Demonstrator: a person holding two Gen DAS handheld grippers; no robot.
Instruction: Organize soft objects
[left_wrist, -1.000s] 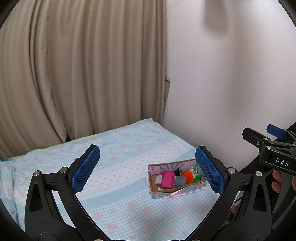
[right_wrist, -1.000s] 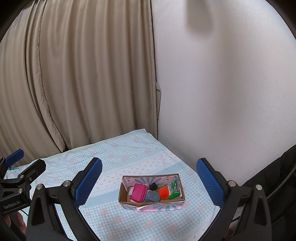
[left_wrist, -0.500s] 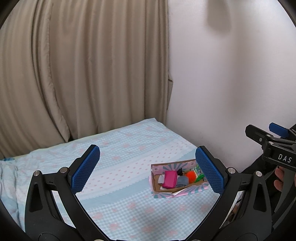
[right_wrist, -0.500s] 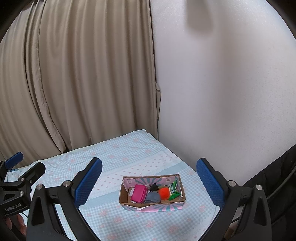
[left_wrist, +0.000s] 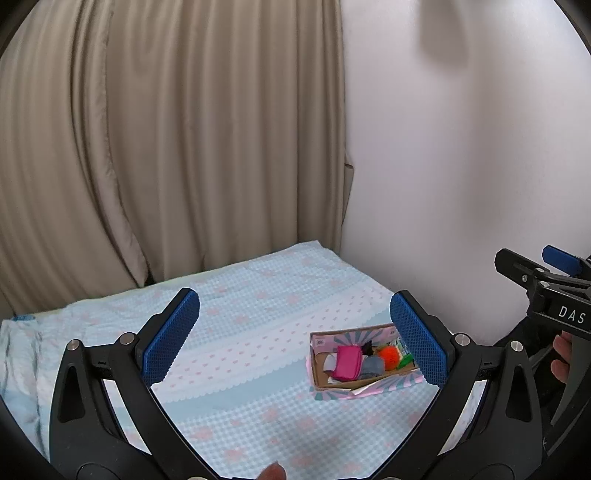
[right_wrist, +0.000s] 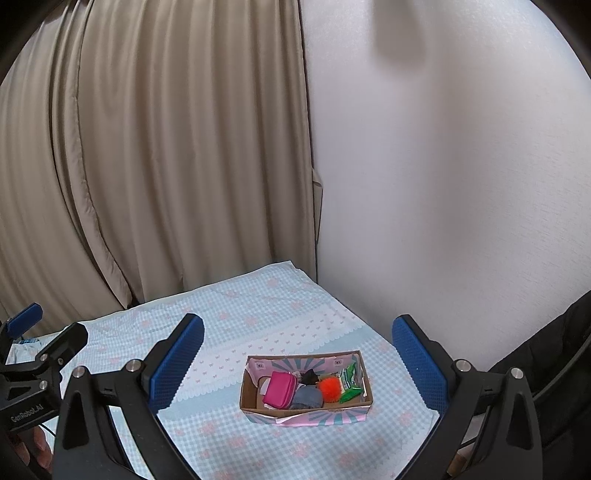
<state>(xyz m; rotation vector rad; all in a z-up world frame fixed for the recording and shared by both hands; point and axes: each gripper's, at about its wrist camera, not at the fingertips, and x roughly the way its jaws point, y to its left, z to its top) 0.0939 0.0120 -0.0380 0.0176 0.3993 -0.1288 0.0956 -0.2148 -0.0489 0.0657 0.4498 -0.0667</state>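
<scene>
While the box (right_wrist: 306, 391) sat more to the middle between the left gripper's pads a second ago, it now shows further right in the left wrist view, partly behind the right pad (left_wrist: 417, 339). In the right wrist view almost nothing has changed.

The left gripper (left_wrist: 293, 336) is wide open and holds nothing. Its pads touch nothing and hang in the air above the bed (left_wrist: 258, 302). The right gripper (right_wrist: 297, 363) is wide open too, empty, up above the bed.

The box lies on the bed near the wall (right_wrist: 443, 184). Inside it are the soft things: a pink pouch (right_wrist: 279, 389), a grey cloth (right_wrist: 306, 398), a black bit (right_wrist: 309, 376), an orange puff (right_wrist: 330, 388) and a green pack (right_wrist: 349, 382). They lie close together, touching. A curtain (right_wrist: 166, 147) hangs behind the bed. A hand (left_wrist: 561, 358) shows at the edge, on the right gripper's handle.
</scene>
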